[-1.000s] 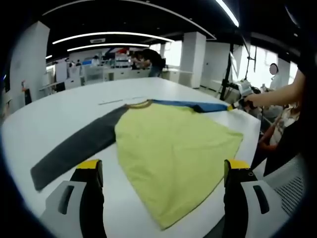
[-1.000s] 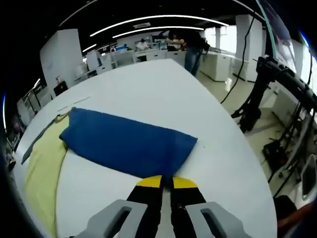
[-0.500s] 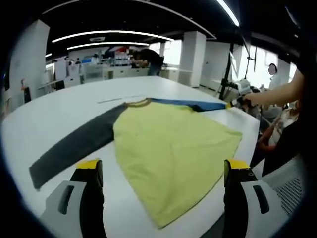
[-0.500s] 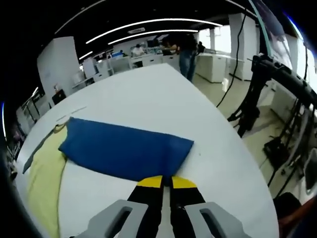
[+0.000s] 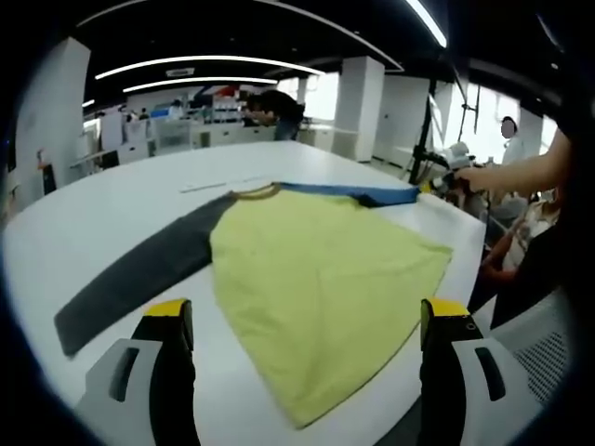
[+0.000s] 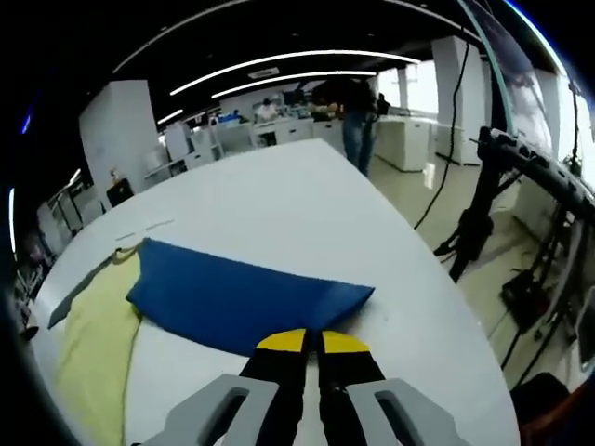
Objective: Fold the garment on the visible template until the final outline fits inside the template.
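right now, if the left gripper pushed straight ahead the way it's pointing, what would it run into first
Probably the yellow body of the garment. The left gripper is open, its jaws spread over the near hem, with the dark grey sleeve off to one side. How high it sits above the white table is unclear.

Large white round-edged table (image 5: 112, 200) (image 6: 307, 200) spans foreground. White square pillar (image 5: 361, 107) behind it. Long curved ceiling light strips (image 5: 200, 65) (image 6: 279, 60) overhead. Person in dark top (image 5: 276, 110) bends over far white desks. Black metal stand with cables (image 6: 488, 200) on floor beside table edge.
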Demonstrator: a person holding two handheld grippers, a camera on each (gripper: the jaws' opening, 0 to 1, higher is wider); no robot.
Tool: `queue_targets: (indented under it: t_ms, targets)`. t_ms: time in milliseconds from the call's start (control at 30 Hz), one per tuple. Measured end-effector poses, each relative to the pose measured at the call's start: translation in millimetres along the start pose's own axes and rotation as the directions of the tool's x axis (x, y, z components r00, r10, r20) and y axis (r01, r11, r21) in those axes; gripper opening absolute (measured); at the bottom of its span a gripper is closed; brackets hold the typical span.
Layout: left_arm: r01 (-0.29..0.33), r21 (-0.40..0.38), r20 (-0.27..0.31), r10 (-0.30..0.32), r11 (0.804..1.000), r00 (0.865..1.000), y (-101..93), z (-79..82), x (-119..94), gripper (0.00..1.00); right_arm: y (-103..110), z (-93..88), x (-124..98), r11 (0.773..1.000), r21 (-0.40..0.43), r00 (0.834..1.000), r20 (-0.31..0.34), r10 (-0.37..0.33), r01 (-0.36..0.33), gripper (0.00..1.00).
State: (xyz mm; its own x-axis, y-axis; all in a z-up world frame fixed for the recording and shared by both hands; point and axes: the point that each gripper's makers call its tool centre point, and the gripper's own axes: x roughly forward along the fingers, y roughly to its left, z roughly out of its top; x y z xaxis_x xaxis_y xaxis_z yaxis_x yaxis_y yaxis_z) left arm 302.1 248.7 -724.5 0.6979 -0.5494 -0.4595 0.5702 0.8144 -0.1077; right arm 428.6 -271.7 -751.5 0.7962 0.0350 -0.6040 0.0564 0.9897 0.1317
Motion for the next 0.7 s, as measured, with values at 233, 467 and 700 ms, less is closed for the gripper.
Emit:
queue_targets:
  t_ms: [233,467,700]
  targets:
    - [-0.006,0.007,0.011,0.006,1.000,1.000,0.6,2.6,-1.0,0.99,9.8,19.4,4.4,0.999,-0.021,0.998,0.040,0.038,-0.037,0.00]
    - [-0.012,0.002,0.019,0.012,1.000,1.000,-1.0,5.1,-2.3,0.99,29.0,33.9,5.0,0.996,-0.044,0.994,0.077,0.079,-0.076,0.00]
    - [-0.020,0.001,0.017,0.020,1.000,1.000,-1.3,5.2,-3.9,0.99,53.6,43.7,6.6,0.990,-0.067,0.986,0.102,0.134,-0.128,0.00]
